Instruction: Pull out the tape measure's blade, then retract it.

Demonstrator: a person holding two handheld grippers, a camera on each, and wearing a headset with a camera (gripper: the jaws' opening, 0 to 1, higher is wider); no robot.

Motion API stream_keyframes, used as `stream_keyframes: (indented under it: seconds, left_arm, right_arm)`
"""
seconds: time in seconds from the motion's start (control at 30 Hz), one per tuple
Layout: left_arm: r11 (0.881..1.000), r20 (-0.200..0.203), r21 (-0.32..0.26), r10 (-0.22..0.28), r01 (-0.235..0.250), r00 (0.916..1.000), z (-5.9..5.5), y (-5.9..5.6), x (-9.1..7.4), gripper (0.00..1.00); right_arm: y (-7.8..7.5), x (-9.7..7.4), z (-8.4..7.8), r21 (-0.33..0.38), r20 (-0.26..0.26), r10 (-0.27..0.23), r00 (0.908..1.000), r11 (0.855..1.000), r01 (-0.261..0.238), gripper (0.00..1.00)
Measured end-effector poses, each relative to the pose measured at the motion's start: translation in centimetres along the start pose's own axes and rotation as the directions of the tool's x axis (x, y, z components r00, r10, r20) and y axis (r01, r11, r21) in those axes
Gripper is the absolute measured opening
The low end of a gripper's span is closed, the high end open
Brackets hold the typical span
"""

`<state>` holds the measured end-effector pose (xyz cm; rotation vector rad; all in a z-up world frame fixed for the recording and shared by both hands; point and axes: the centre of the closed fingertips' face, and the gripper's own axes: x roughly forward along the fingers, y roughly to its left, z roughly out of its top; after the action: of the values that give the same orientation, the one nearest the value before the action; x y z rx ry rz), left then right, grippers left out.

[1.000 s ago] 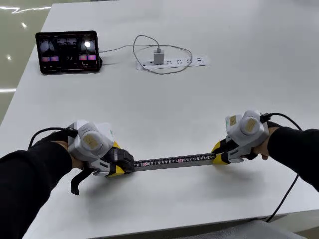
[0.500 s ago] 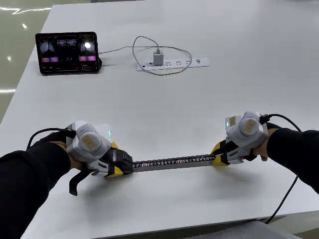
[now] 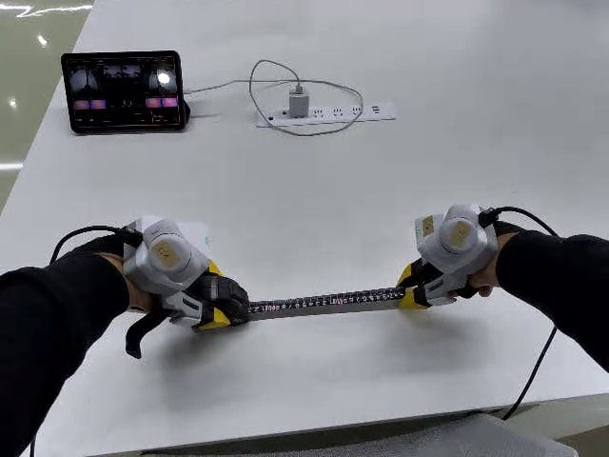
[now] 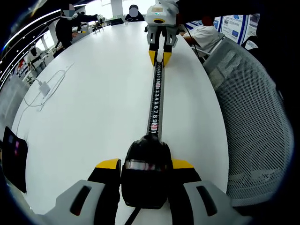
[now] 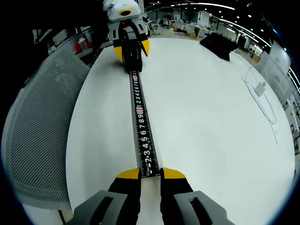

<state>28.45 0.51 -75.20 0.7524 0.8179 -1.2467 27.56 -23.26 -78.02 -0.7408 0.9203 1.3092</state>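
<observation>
In the head view, a black tape measure case (image 3: pixel 226 298) rests on the white table (image 3: pixel 314 219) at the lower left, and my left gripper (image 3: pixel 221 305) is shut on it. The marked blade (image 3: pixel 324 304) runs right from the case to my right gripper (image 3: pixel 409 290), which is shut on the blade's tip. In the left gripper view the case (image 4: pixel 146 171) sits between the yellow-tipped jaws of my left gripper (image 4: pixel 145 164), and the blade (image 4: pixel 156 101) stretches to the right gripper (image 4: pixel 159 55). The right gripper view has my right gripper (image 5: pixel 150 172) pinching the blade (image 5: pixel 140 122), with the left gripper (image 5: pixel 131 49) far off.
A tablet (image 3: pixel 124 90) stands at the back left, and beside it lies a white power strip (image 3: pixel 328 114) with a charger and looped cable. The table's near edge (image 3: pixel 285 427) is close to the blade. A mesh chair (image 4: pixel 253 117) stands beside the table.
Both grippers keep their hold and the drawn-out blade looks about the same length. The picture has shifted slightly with the head.
</observation>
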Motion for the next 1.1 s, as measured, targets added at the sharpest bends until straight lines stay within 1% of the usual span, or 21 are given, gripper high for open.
stream_keyframes:
  seconds: [0.07,0.13,0.2,0.23,0.33,0.37,0.47,0.6,0.67,0.77,0.87,1.0,1.03,1.1]
  left_arm:
    - [1.000,-0.006,0.009,0.006,-0.006,1.0000,0.0,0.0,-0.1,0.34]
    - [1.000,-0.001,0.018,0.022,-0.022,0.9997,0.1,0.2,-0.1,0.37]
    - [1.000,-0.007,0.001,0.014,-0.014,0.9999,-0.1,0.1,-0.2,0.37]
    - [1.000,-0.013,-0.004,0.000,0.000,0.9999,-0.3,0.0,-0.3,0.37]
    - [1.000,-0.020,-0.008,-0.007,0.007,0.9998,-0.4,-0.1,-0.4,0.41]
    - [1.000,-0.023,-0.010,-0.012,0.012,0.9997,-0.5,-0.2,-0.5,0.42]
    - [1.000,-0.033,-0.014,-0.016,0.016,0.9993,-0.7,-0.3,-0.8,0.48]
    - [1.000,-0.041,-0.018,-0.007,0.007,0.9991,-1.0,-0.3,-0.9,0.51]
    - [1.000,-0.045,-0.022,-0.007,0.006,0.9989,-1.1,-0.4,-1.0,0.55]
    - [1.000,-0.051,-0.026,-0.015,0.014,0.9986,-1.2,-0.6,-1.1,0.60]
    - [0.999,-0.041,-0.044,-0.018,0.016,0.9990,-1.2,-0.6,-1.3,0.64]
    - [0.998,-0.037,-0.061,-0.017,0.015,0.9992,-1.3,-0.5,-1.4,0.68]
    - [0.998,-0.031,-0.066,-0.021,0.019,0.9993,-1.2,-0.7,-1.4,0.70]
    - [0.997,-0.023,-0.073,-0.032,0.030,0.9992,-1.0,-1.0,-1.5,0.74]
  right_arm:
    - [0.0,0.0,0.0,-0.007,-0.015,0.003,0.9999,1.000,-0.003,0.12]
    - [0.0,0.0,0.0,-0.023,-0.029,0.005,0.9996,1.000,-0.005,0.12]
    - [0.0,0.0,0.0,-0.029,-0.042,0.004,0.9991,1.000,-0.005,0.12]
    - [0.0,0.0,0.0,-0.032,-0.047,0.004,0.9989,0.999,-0.005,0.12]
    - [0.1,0.0,0.0,-0.044,-0.064,0.005,0.9979,0.999,-0.008,0.14]
    - [0.2,0.0,0.0,-0.050,-0.070,0.006,0.9975,0.999,-0.009,0.15]
    - [0.3,0.0,0.1,-0.060,-0.076,-0.005,0.9971,0.998,0.000,0.24]
    - [0.4,-0.2,0.4,-0.072,-0.069,-0.012,0.9975,0.997,0.007,0.27]
    - [0.4,-0.6,0.6,-0.048,-0.060,-0.014,0.9981,0.999,0.011,0.30]
    - [0.2,-1.0,0.5,-0.025,-0.052,-0.017,0.9985,1.000,0.016,0.35]
    - [0.1,-1.3,0.1,-0.010,-0.049,-0.015,0.9987,1.000,0.015,0.38]
    - [0.6,-1.9,0.1,0.001,-0.053,-0.001,0.9986,1.000,0.001,0.44]
    - [0.8,-2.1,0.1,0.010,-0.052,0.009,0.9986,1.000,-0.008,0.44]
    - [0.8,-2.2,0.2,0.022,-0.045,0.007,0.9990,1.000,-0.006,0.47]
